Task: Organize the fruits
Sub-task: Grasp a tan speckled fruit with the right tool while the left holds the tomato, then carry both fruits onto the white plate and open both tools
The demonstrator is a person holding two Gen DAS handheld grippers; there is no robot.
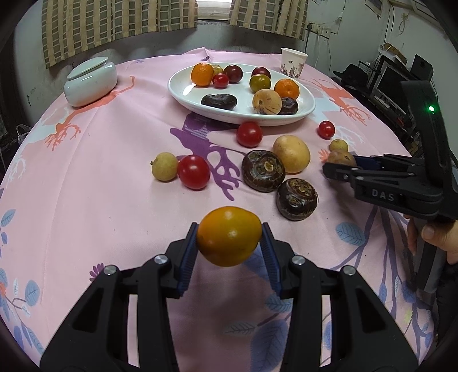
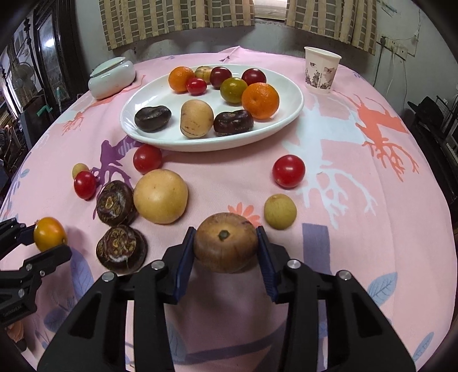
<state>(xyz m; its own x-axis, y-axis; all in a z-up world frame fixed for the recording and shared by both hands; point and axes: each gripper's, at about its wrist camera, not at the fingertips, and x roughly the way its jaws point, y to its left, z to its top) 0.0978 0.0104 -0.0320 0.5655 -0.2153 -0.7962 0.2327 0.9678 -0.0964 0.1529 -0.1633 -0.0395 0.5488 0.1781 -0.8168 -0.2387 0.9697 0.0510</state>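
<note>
With your left gripper [image 1: 229, 237] fingers clamped on the yellow tomato [image 1: 229, 236] and your right gripper [image 2: 226, 243] fingers pinching the brown fruit [image 2: 226, 241], either round fruit risked squirting free towards the worktop's [image 2: 372, 229] near edge.

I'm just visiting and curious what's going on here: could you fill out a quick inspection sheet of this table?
Surface: round table under a pink printed cloth.
Job's things: white plate holding fruit; more fruit loose on the cloth.
Clutter: paper cup, lidded white jar.
Grippers: left tool shut on an orange tomato; right tool shut on a brown fruit.
Cables: wires on the far wall.
Surroundings: checked curtains, window.
</note>
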